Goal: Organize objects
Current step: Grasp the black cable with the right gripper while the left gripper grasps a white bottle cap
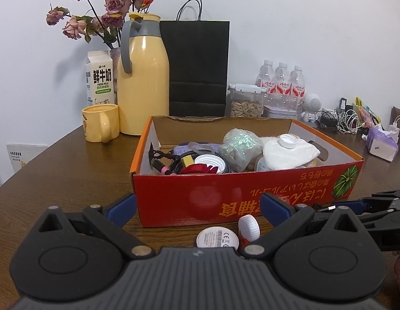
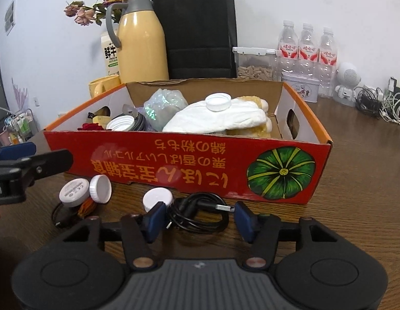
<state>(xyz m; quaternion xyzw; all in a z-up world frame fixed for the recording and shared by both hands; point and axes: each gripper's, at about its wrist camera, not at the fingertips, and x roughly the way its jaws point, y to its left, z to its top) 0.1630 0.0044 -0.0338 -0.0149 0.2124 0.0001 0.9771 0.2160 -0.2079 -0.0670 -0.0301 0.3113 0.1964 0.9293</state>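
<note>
A red cardboard box stands on the wooden table and holds caps, cables, a white cloth and other items. In front of it lie a round white disc, white caps and a coiled black USB cable. My left gripper is open above the disc and a cap. My right gripper is open with its pads on either side of the black cable. The right gripper also shows at the right edge of the left wrist view.
Behind the box stand a yellow thermos, a yellow mug, a milk carton, dried flowers, a black paper bag, a seed jar, three water bottles, a tin, a white robot figure and tangled cables.
</note>
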